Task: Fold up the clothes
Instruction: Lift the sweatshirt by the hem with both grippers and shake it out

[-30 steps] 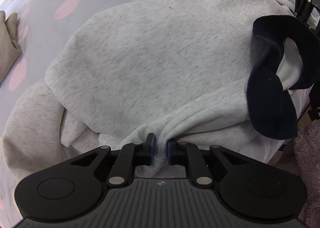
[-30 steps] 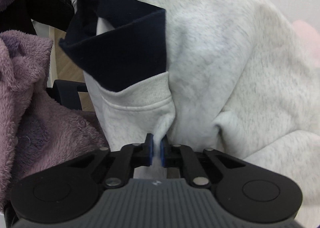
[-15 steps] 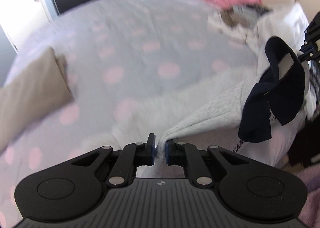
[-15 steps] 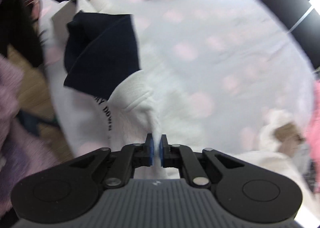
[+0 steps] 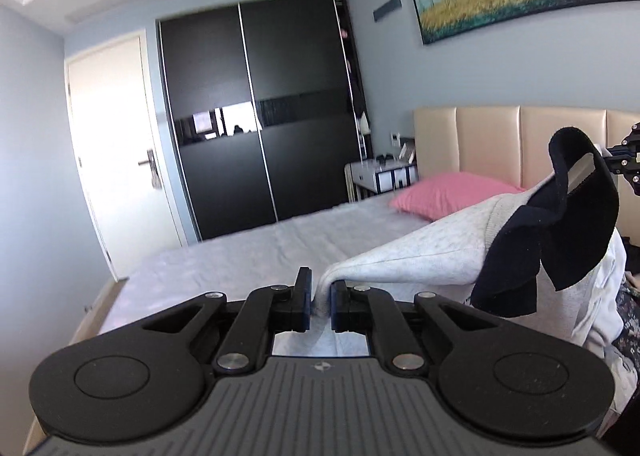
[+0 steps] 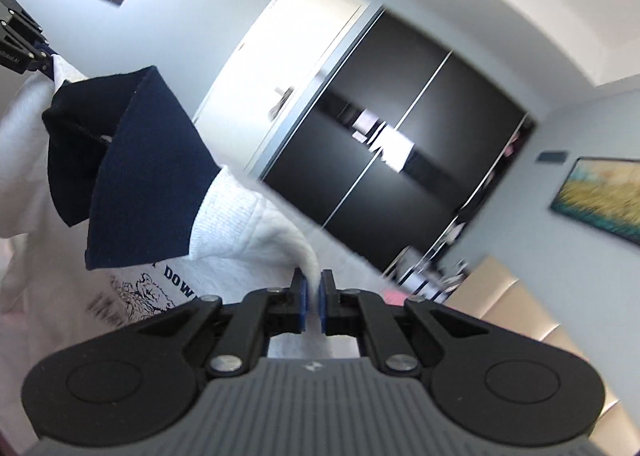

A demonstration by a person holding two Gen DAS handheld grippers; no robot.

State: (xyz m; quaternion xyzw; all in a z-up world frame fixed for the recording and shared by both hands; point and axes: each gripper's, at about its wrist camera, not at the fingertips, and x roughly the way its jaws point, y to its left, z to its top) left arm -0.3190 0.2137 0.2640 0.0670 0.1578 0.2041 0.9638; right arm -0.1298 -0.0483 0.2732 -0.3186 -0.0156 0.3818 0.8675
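Lifted off the bed point(image 5: 248, 252) — both claws pinching the sweatshirt point(image 5: 420, 256).

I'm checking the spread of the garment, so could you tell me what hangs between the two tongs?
In the left wrist view, the grey sweatshirt spans from the left tongs to the right tongs, its navy hood drooping midway.

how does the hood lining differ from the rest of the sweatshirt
The hood lining is dark navy and smooth; the sweatshirt body is pale heathered grey. The body carries a navy printed graphic; the lining is plain. Both are one garment, hanging lifted.
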